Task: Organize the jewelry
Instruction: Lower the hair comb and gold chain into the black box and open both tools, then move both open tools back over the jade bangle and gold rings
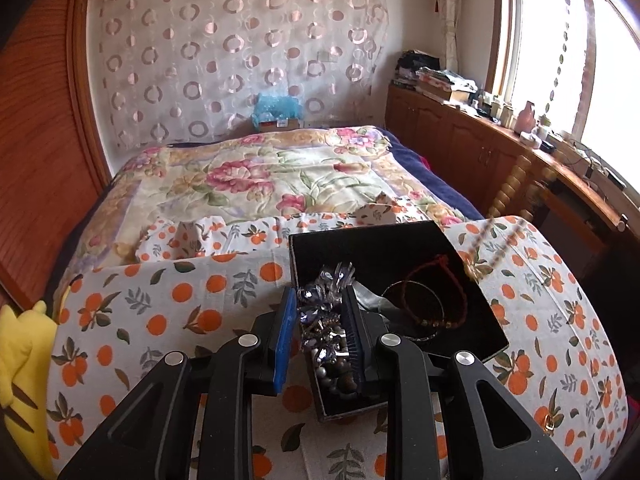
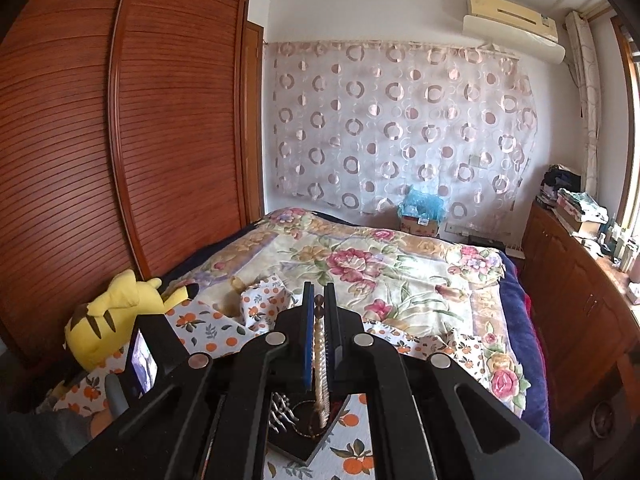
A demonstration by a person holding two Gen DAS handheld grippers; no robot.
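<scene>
- The left tool (image 1: 318,334) is clamped on a purple crystal piece (image 1: 322,304), over the near wall of the black box (image 1: 472,344).
- The box sits on the orange-print cloth (image 1: 160,312) and holds a red cord (image 1: 436,292), bangles (image 1: 416,316) and beads (image 1: 340,376).
- The right tool (image 2: 319,312) is clamped on a bead strand (image 2: 320,364) that hangs over the box (image 2: 308,444).
- A yellow plush (image 2: 108,320) lies to the left.

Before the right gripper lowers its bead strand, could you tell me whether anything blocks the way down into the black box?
Nothing visible does. The right gripper holds the bead strand, which hangs straight down over the open black box; only jewelry already in the box lies beneath it.
</scene>
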